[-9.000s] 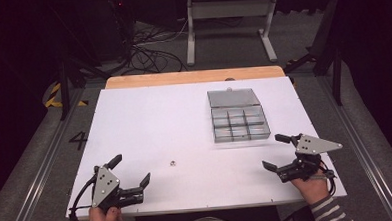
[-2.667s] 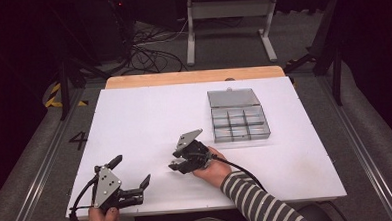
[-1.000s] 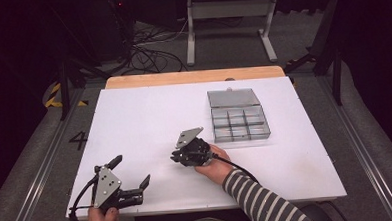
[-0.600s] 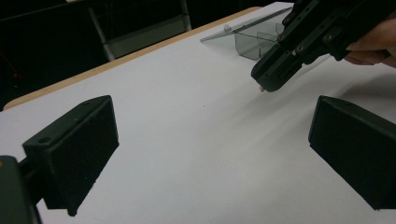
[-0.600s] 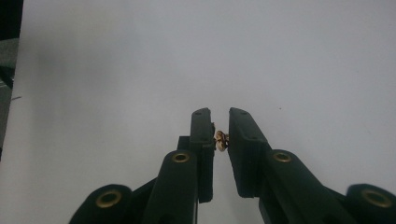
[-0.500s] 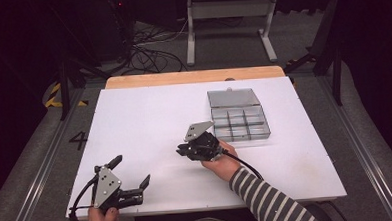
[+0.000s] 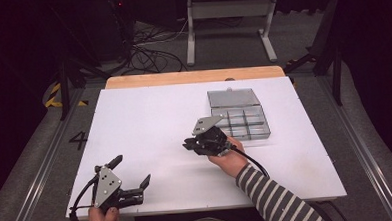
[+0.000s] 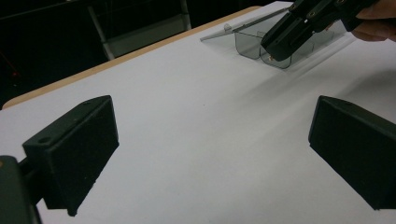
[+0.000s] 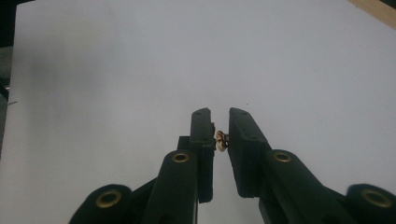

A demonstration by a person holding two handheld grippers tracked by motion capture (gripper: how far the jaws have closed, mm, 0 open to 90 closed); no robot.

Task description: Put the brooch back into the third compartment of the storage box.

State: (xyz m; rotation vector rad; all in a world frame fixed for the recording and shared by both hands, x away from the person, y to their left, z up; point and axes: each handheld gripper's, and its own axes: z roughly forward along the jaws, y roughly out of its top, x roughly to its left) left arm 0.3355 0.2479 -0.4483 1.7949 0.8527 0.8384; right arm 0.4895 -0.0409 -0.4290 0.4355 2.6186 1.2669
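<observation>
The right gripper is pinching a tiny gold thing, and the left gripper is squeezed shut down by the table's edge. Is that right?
Not quite. The left gripper is open, not shut: the left gripper view shows its two jaws far apart with bare white table between them. The rest holds: the right gripper does pinch a tiny gold thing, seen in the right gripper view.

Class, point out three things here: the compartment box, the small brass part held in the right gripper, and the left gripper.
compartment box (image 7: 240, 122), high view, centre divider.
small brass part (image 9: 220, 139), right gripper view, its visible middle.
left gripper (image 7: 133, 175), high view, midway between fingertips.
</observation>
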